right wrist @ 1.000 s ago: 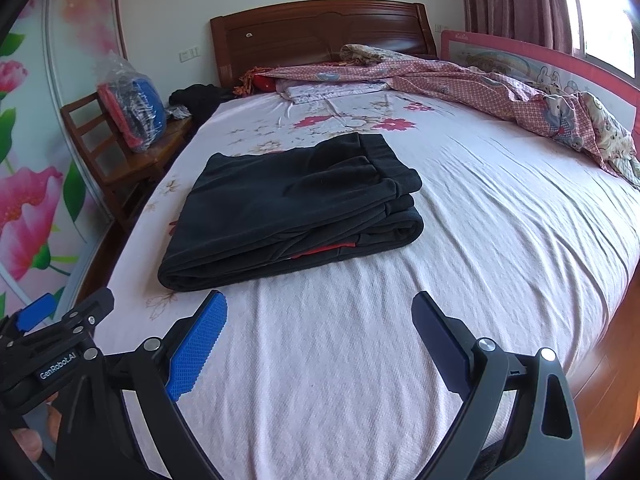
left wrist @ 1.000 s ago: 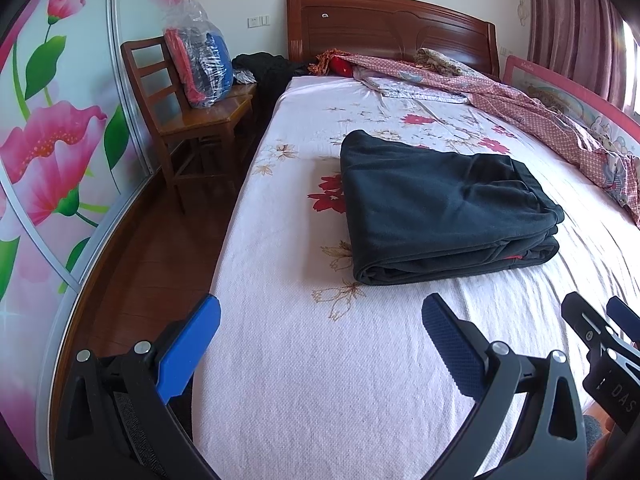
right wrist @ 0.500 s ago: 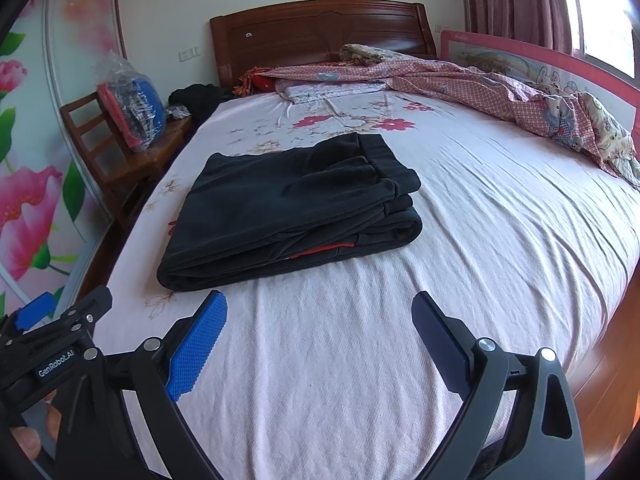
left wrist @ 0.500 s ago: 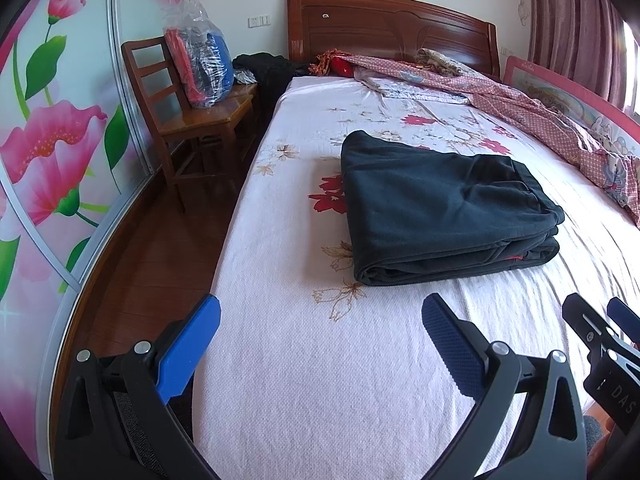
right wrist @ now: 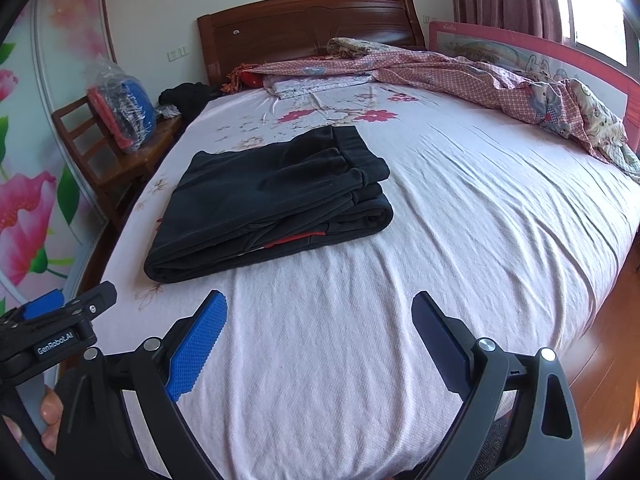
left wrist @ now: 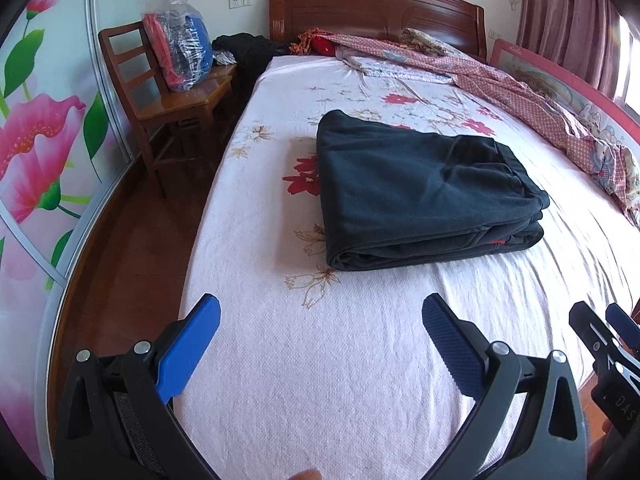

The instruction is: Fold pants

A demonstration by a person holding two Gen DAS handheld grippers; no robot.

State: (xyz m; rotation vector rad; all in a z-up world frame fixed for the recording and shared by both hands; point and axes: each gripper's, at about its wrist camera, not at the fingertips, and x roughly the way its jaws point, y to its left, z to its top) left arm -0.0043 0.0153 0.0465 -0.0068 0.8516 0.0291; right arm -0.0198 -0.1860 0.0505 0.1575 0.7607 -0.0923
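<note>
Two fisheye views look along a bed (left wrist: 360,380) covered with a pale pink sheet printed with red flowers. In the left wrist view, the left edge shows a wardrobe door painted with large pink blossoms (left wrist: 36,148). Right of it, in the upper left, a brown wooden chair (left wrist: 168,100) carries a clear plastic bag of red and blue cloth (left wrist: 180,52). The dark wooden headboard (left wrist: 376,8) spans the top centre. At mid-frame, the black folded pants (left wrist: 420,192) lie as a flat, layered rectangle on the sheet, a sliver of red showing between the layers at the near edge. A pink checked blanket (left wrist: 520,88) trails along the upper right. Along the bottom, the left hand-held gripper (left wrist: 320,324) has its blue-padded fingers spread wide, holding nothing, well short of the pants. At the lower right corner, another black device reads "DAS".

In the right wrist view, a black device at the lower left is marked "GenRobot.AI", with fingertips (right wrist: 50,412) beneath it. The pants (right wrist: 272,200) sit left of centre. The right hand-held gripper (right wrist: 320,312) is likewise spread and empty, above bare sheet.
</note>
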